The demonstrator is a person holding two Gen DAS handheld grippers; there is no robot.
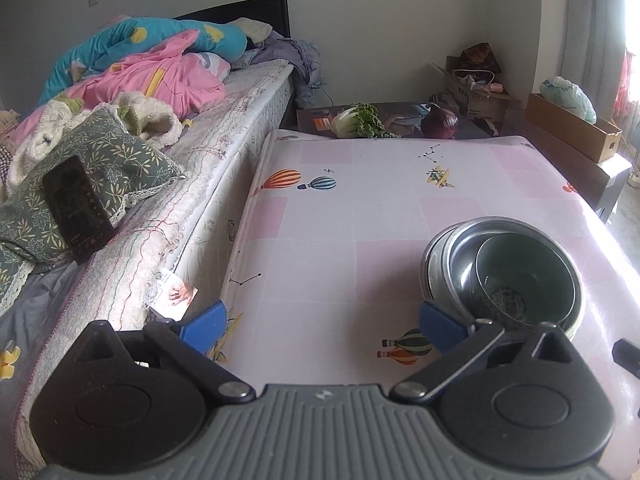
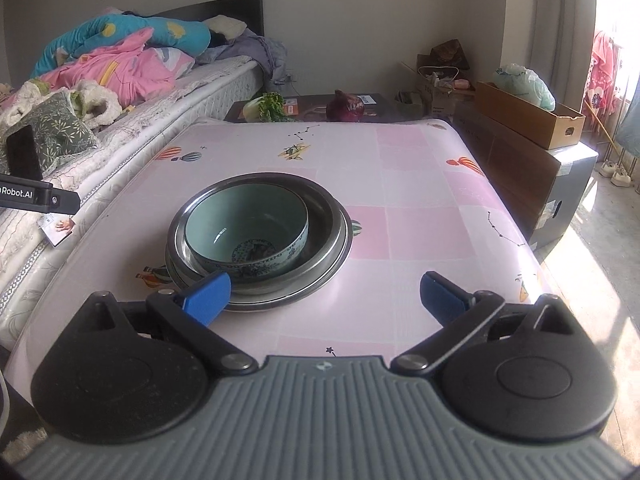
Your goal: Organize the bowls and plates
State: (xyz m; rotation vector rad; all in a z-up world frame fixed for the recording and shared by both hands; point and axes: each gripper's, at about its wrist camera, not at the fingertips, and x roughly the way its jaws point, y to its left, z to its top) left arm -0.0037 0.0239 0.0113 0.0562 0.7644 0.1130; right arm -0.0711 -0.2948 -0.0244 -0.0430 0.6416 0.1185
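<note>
Beyond both tools stretches the table (image 2: 420,184) in its pink balloon-print cloth, with a bed (image 1: 224,120) running along the left side of the left tool (image 1: 322,326) and heaped with bedding. Just ahead of the right tool (image 2: 325,300), toward its left finger, sits a stack of metal bowls (image 2: 328,216) on a plate, with a pale green ceramic bowl (image 2: 248,220) nested inside; the same stack lies just beyond the left tool's right finger. Each tool's blue-tipped jaws stand wide apart, gripping nothing.
</note>
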